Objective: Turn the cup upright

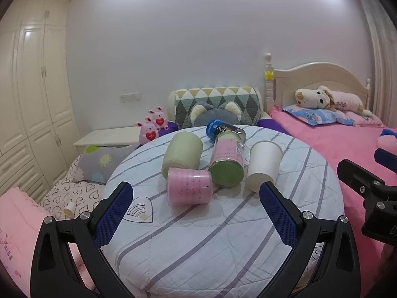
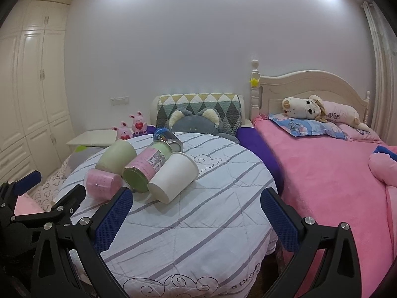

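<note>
Round cloth-covered bench (image 2: 198, 223) carrying tipped containers; white paper cup (image 2: 173, 177) lies on its side at the cluster's right, untouched. Approach step: right gripper (image 2: 196, 213), jaws apart, must close in and straddle the cup; left gripper (image 1: 196, 213) likewise agape

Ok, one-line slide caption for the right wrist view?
Open right gripper faces a white paper cup lying on its side among toppled containers.

The cup (image 2: 173, 178) is white; the roll (image 1: 189, 186) is pink; the tablecloth (image 1: 211, 236) is white with grey stripes; the bed blanket (image 2: 322, 173) is pink.
</note>
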Motion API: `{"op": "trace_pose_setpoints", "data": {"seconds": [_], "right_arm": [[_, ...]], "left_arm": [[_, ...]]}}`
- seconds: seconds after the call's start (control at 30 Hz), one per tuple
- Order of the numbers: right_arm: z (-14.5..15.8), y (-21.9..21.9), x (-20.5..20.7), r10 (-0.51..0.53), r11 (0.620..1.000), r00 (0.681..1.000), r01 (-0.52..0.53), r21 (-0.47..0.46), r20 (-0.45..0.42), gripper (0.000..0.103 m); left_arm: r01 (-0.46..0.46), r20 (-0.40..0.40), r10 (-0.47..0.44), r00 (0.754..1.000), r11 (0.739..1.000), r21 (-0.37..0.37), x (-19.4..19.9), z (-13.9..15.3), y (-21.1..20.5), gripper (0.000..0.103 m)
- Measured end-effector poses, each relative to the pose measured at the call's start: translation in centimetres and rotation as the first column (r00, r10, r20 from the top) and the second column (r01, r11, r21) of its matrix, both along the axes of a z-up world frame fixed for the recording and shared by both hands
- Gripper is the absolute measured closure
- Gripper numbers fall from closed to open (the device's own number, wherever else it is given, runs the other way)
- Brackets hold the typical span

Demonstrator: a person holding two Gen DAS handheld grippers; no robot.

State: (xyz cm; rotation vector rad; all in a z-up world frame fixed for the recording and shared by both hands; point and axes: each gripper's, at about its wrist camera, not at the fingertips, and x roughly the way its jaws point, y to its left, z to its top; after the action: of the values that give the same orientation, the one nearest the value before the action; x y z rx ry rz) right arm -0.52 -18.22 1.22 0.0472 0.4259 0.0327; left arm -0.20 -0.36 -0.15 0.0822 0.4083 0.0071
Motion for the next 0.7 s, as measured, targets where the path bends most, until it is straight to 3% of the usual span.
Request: {"op": "trace_pose_setpoints", "data": {"seconds": [0.7], "right_arm": [[-0.2, 1.3, 1.7, 0.055, 0.997, 0.997, -0.058, -0.051, -0.057, 0.0]], "left_arm": [[-0.022, -0.047, 0.022, 0.999, 1.0, 0.007, 1.8, -0.6, 0.7, 0.0]]}}
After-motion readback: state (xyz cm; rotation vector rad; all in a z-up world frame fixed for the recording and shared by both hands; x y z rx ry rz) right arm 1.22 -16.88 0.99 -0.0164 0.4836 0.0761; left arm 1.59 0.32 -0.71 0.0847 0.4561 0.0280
